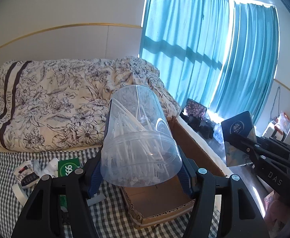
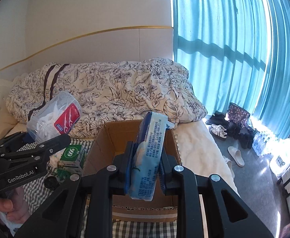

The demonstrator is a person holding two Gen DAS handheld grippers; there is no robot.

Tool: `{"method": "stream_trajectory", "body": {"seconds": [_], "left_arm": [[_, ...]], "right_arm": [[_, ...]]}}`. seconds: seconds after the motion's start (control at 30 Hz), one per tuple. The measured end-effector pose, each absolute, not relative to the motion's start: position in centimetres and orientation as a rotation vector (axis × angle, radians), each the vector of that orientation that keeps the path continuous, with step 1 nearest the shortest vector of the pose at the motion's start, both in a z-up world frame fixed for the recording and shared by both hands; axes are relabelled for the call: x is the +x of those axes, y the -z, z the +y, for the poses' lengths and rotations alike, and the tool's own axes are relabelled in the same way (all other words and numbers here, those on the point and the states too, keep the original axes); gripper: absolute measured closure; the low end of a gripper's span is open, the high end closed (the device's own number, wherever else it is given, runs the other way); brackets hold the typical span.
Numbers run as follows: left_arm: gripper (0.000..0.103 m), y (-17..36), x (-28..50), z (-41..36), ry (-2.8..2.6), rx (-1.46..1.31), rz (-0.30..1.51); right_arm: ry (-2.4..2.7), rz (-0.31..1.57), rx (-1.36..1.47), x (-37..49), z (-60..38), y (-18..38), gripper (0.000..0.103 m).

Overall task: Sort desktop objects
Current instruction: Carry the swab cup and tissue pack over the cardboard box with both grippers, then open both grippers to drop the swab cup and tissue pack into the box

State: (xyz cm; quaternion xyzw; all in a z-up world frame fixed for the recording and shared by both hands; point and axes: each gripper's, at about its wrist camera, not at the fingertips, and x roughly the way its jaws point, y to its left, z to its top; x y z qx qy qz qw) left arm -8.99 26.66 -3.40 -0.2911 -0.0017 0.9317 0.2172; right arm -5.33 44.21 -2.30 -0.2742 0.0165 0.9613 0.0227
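A clear plastic jar of white floss picks (image 1: 139,138) is tilted over the left edge of an open cardboard box (image 1: 158,204), with my left gripper (image 1: 140,176) shut on its sides. In the right wrist view the same jar (image 2: 53,119) shows a red label and hangs left of the box (image 2: 115,136). My right gripper (image 2: 145,166) is shut on a blue tissue pack (image 2: 148,150), held upright above the box's inside. From the left wrist view the tissue pack (image 1: 238,127) hangs to the right of the box.
A green 999 carton (image 2: 73,154) and small white packets (image 1: 29,172) lie on the checked sheet left of the box. A flowered duvet (image 1: 55,103) is heaped behind. Shoes (image 2: 220,130) and slippers sit on the floor by teal curtains. A hand (image 2: 10,210) holds the left gripper.
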Motion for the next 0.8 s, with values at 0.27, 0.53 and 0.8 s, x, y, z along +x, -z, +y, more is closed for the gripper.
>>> {"method": "stream_trajectory", "body": {"seconds": [0.27, 0.53, 0.8], "left_arm": [[0.037, 6.2, -11.4, 28.2, -2.493, -0.926, -0.005], [0.037, 9.0, -12.8, 29.6, -2.431, -1.02, 0.077], [0.037, 10.8, -13.4, 29.9, -2.413, -1.064, 0.107]], "right_arm": [[-2.948, 0.042, -0.95, -7.1, 44.3, 4.7, 0.082], [-2.892, 0.062, -1.048, -8.4, 44.9, 7.7, 0.081], [-2.866, 0.065, -1.087, -9.0, 45.1, 9.1, 0.08]]}}
